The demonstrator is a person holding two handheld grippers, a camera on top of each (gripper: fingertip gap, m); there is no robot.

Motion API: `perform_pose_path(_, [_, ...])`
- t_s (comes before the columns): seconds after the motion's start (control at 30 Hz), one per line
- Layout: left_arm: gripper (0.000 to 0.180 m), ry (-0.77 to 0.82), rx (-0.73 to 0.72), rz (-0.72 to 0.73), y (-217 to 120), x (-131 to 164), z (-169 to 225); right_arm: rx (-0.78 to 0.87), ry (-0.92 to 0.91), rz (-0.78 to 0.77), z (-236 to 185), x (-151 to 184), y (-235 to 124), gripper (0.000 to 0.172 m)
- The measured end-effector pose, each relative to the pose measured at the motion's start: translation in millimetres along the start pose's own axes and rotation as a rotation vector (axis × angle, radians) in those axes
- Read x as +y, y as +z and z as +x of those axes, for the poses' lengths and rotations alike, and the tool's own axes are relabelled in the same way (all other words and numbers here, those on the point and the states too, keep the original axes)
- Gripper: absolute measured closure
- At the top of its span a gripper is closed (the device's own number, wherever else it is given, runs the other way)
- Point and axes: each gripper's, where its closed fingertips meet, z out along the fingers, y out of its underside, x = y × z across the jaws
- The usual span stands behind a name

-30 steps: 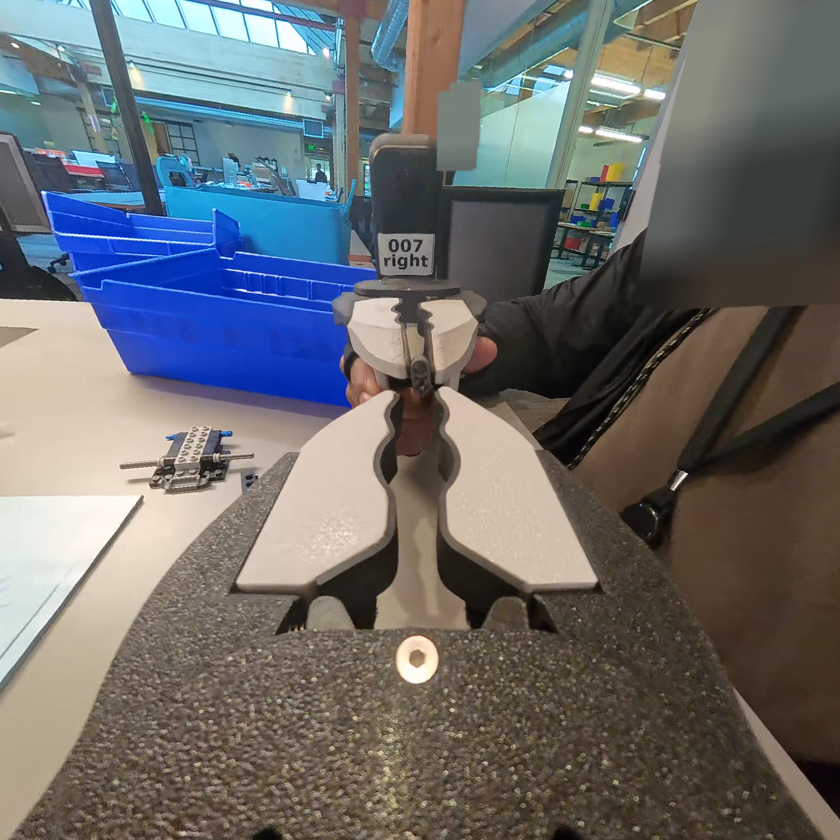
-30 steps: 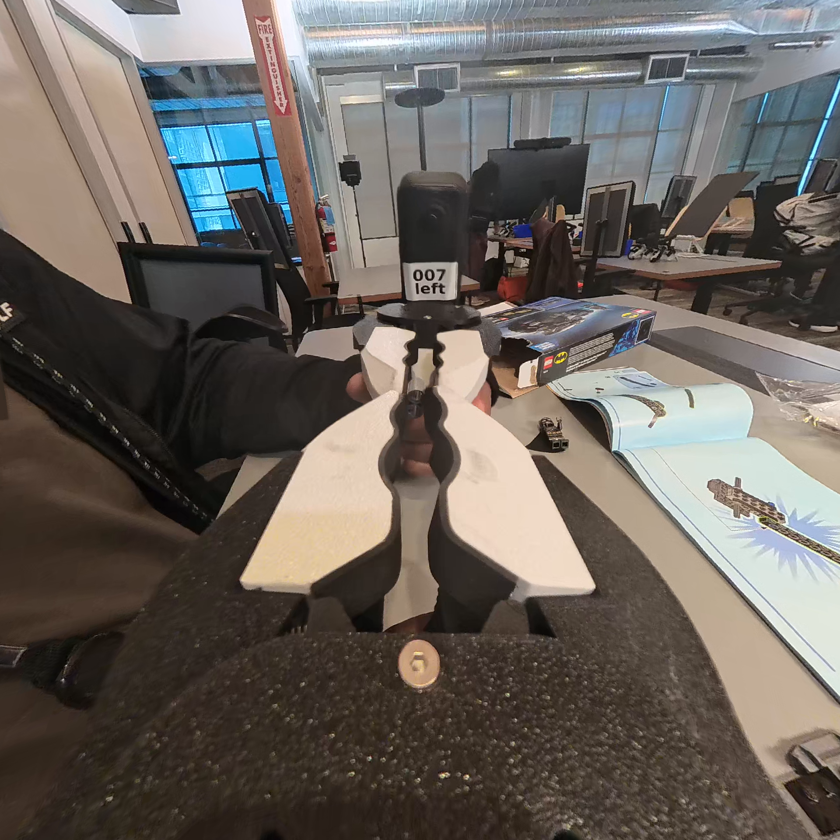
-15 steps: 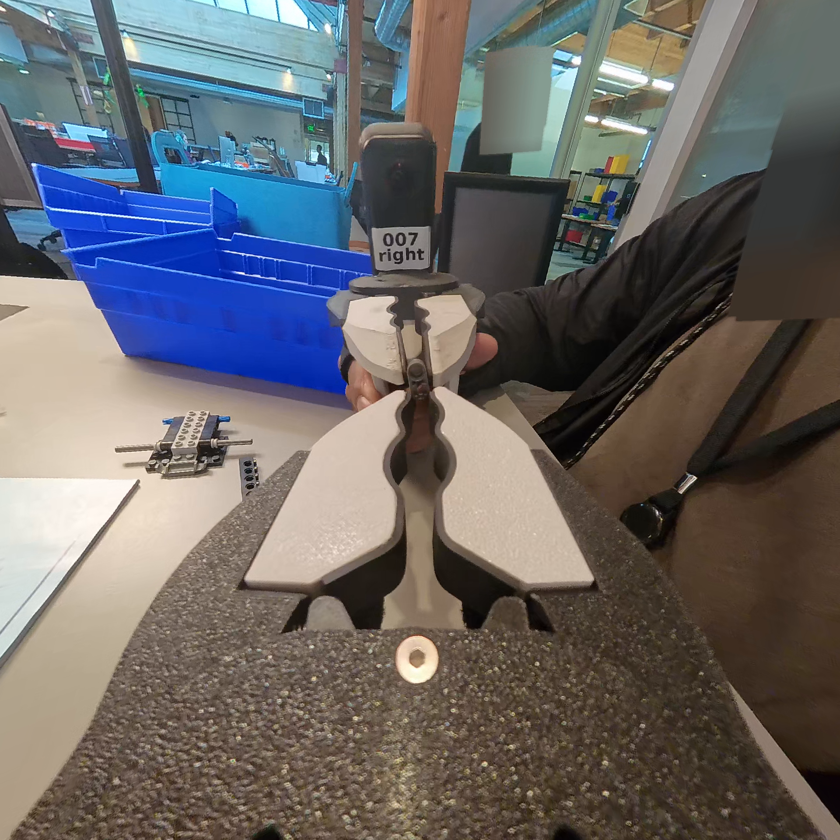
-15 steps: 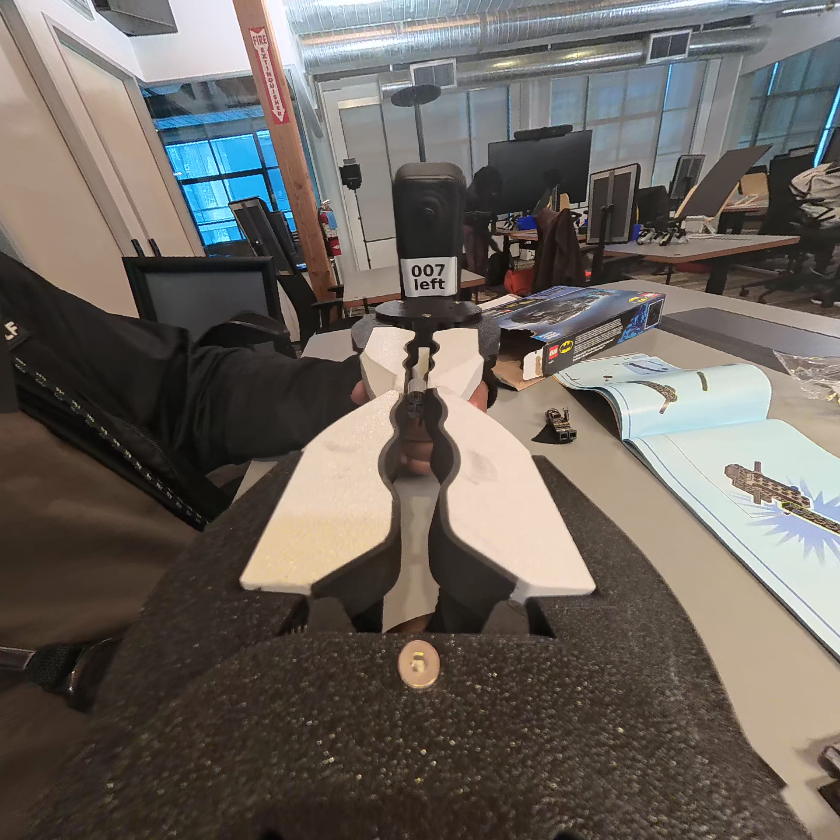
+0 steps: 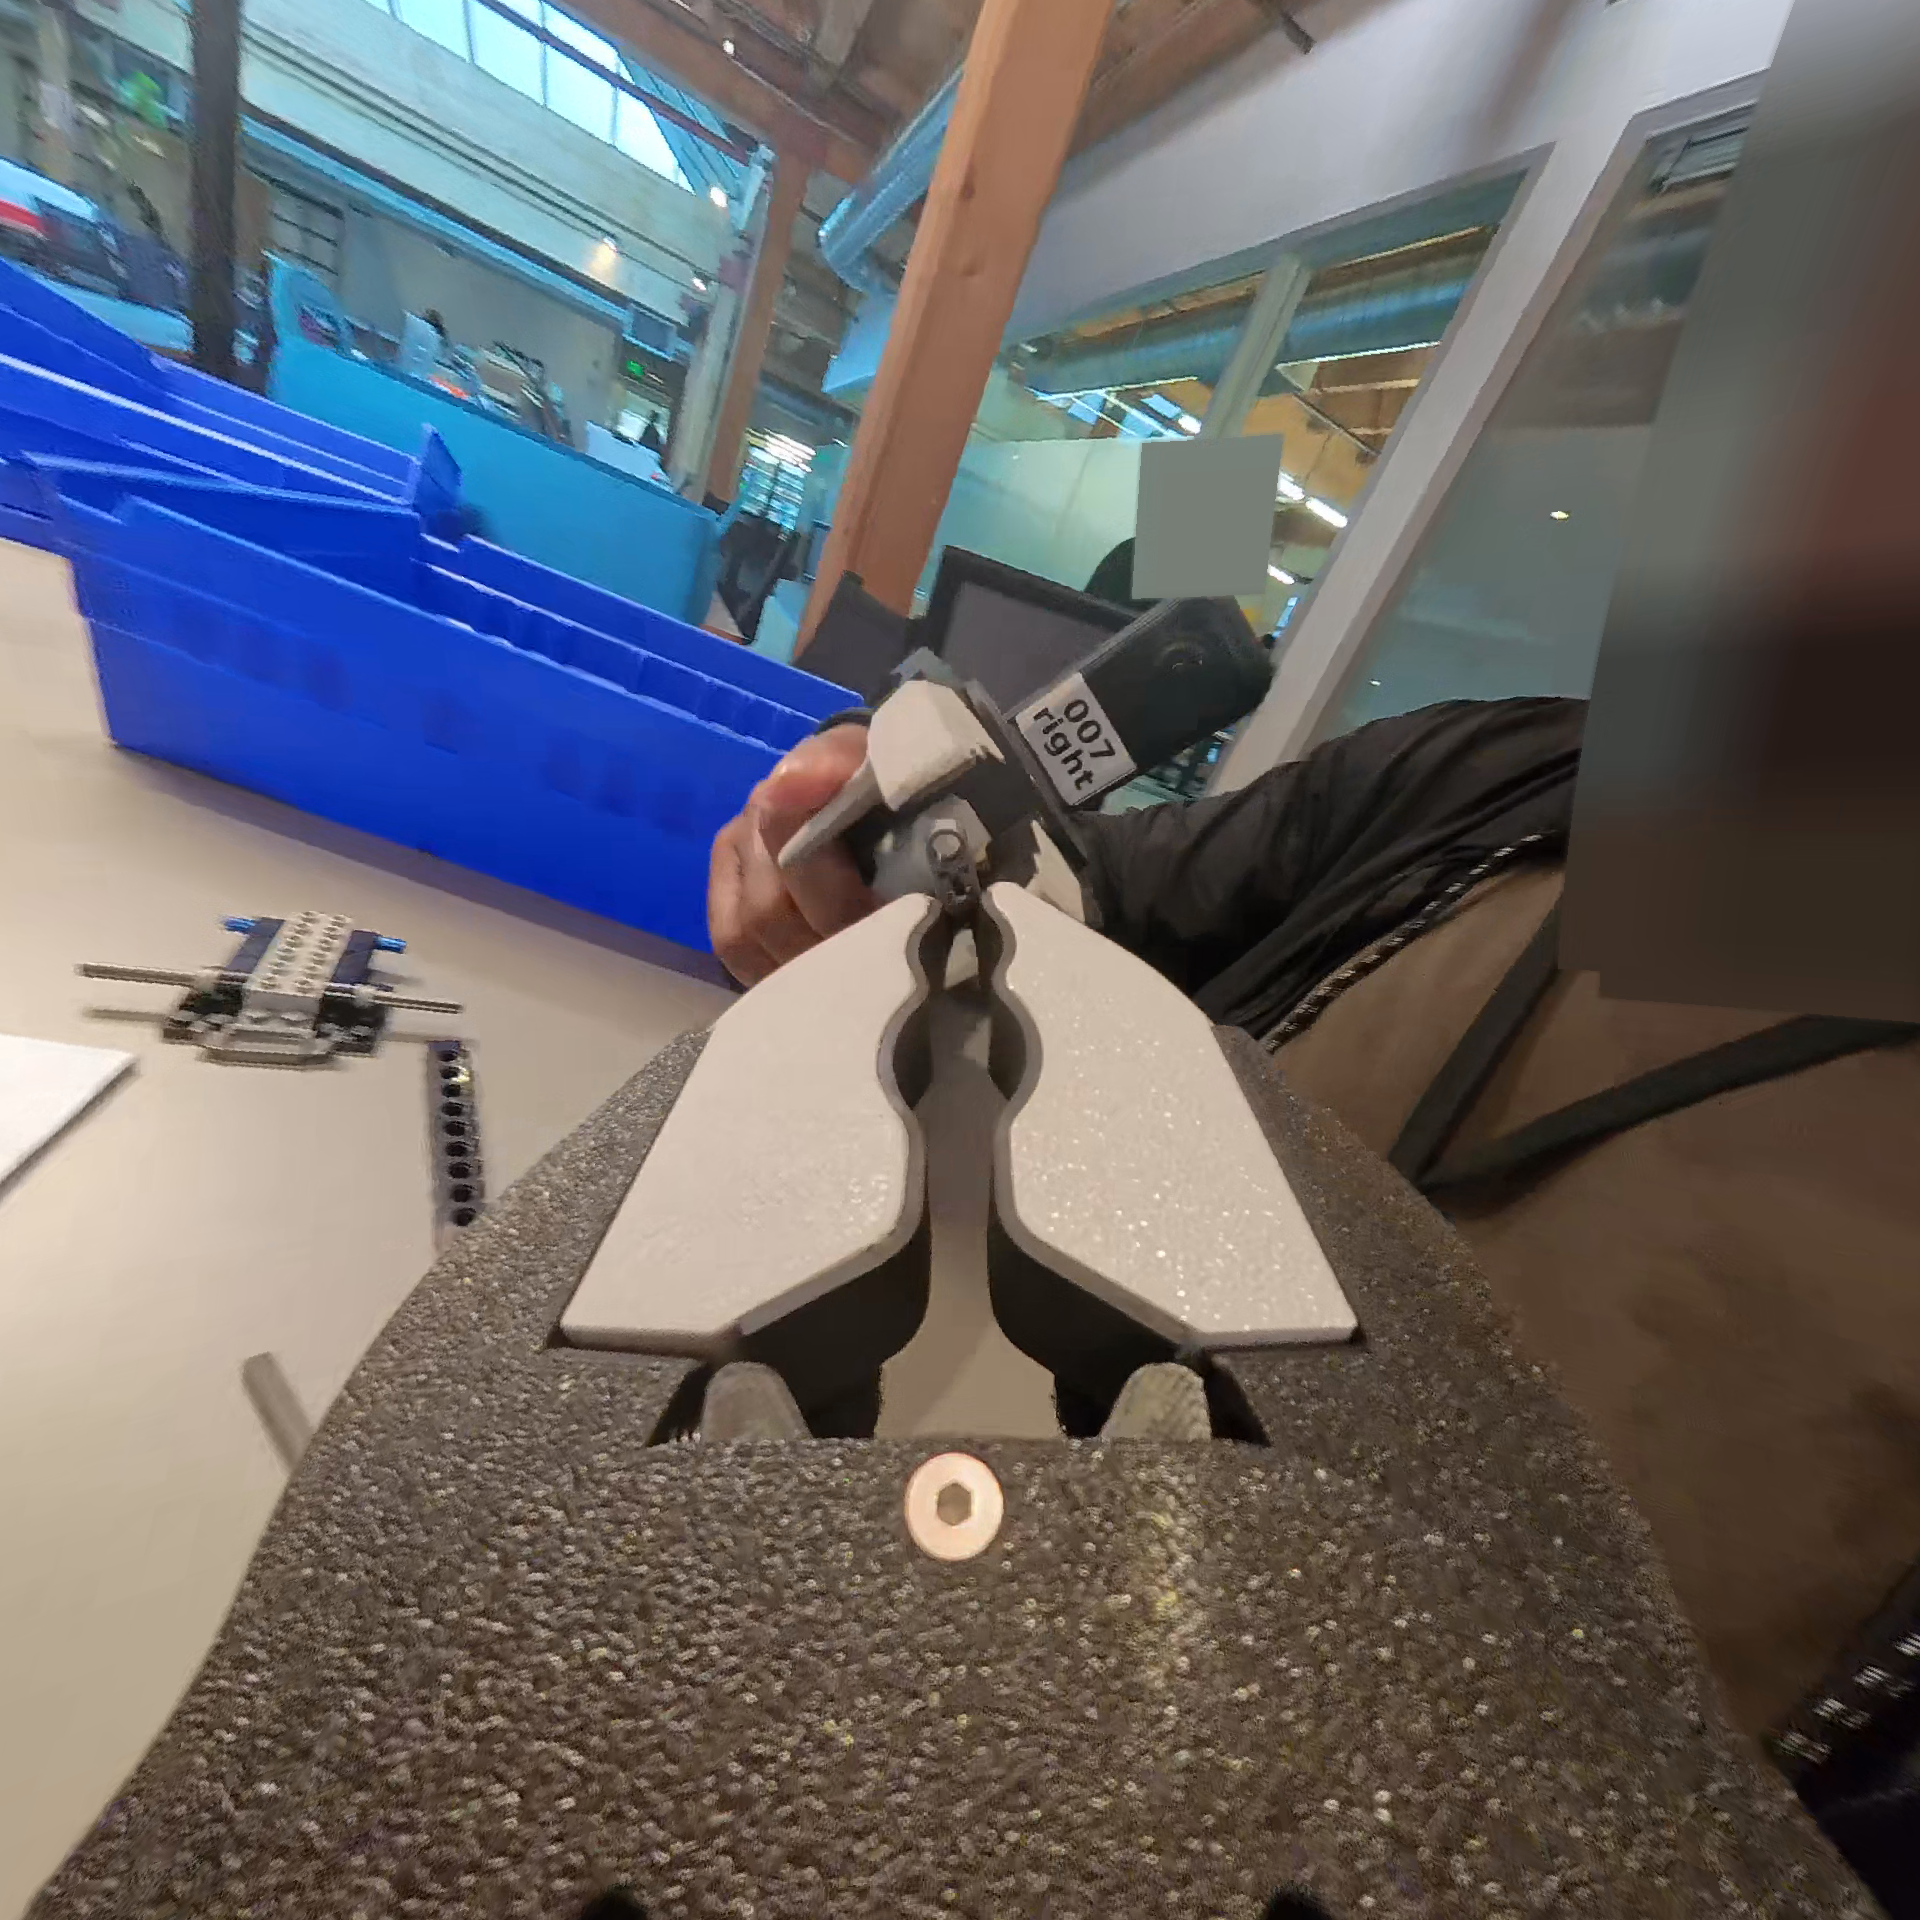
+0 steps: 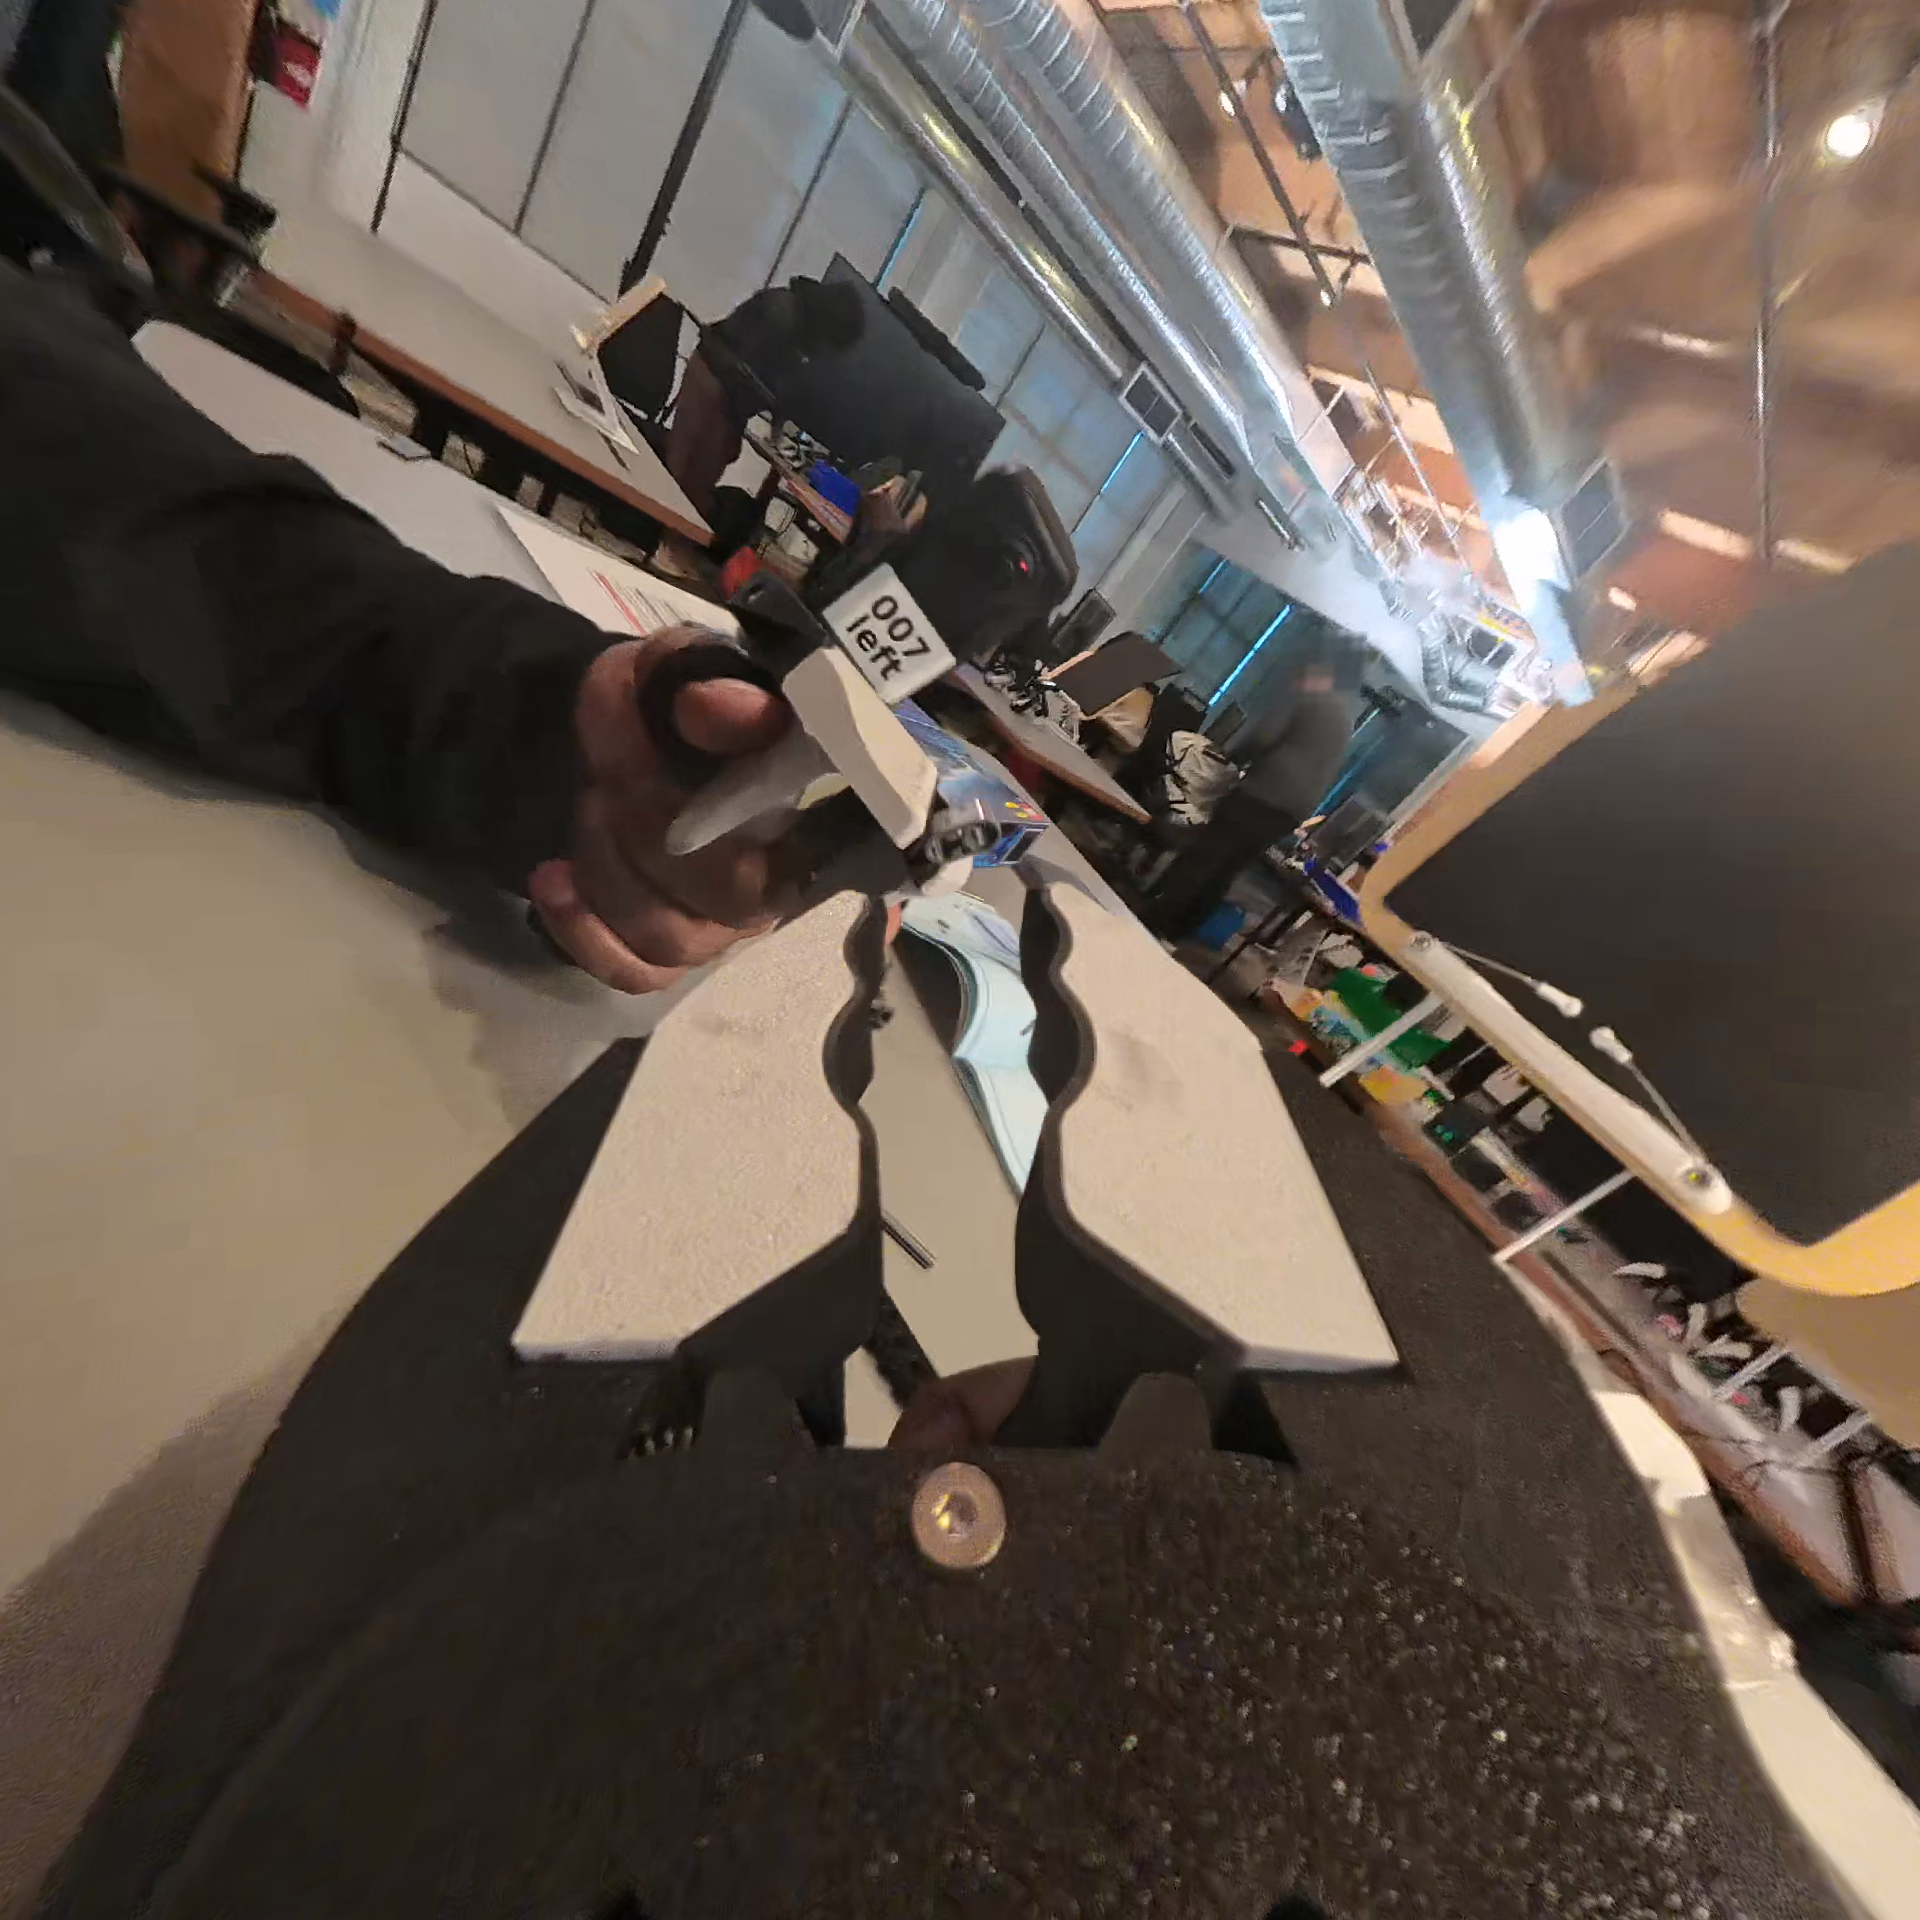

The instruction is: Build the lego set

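Two hand-held grippers, meeting tip to tip above the grey table (image 5: 260, 1226).

Left gripper (image 5: 961, 914): fingers nearly together, pinching a small dark brick piece (image 5: 954, 883) at the very tips; the piece juts forward toward the other tool.

Right gripper (image 6: 951, 904): fingers spread, a clear gap between them through which a pale blue booklet (image 6: 997, 1049) shows. The left tool's tips with the small piece hang just beyond the gap, nearer its left finger; nothing is pressed between its pads.

Items near: a blue bin (image 5: 416, 686) on the table beyond the left gripper; a small brick assembly with axles (image 5: 275, 982) and a black holed beam (image 5: 455, 1132) well to the left of it, both apart from the grippers. A grey stub (image 5: 275, 1397) lies near the gripper body.

Edges and room: bare table to the left of both tools; a person's torso and dark sleeves (image 5: 1351, 831) close on the left gripper's right.

Change: a second ago both tools stood level and both pinched the piece; now the right one has parted and rolled steeply, and the views tilt and blur.
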Motion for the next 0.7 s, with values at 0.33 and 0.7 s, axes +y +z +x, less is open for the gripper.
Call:
perform_pose_path(0.33, [0.175, 0.071, 0.073, -0.109, 7.6, 18.3, 15.4, -0.205, 0.221, 0.027, -10.6, -3.7, -6.7, 0.149])
perform_pose_path(0.7, [0.175, 0.004, 0.121, -0.474, 1.9, 73.4, 24.4, -0.425, -0.081, -0.068, -55.7, 9.4, -18.5, 0.149])
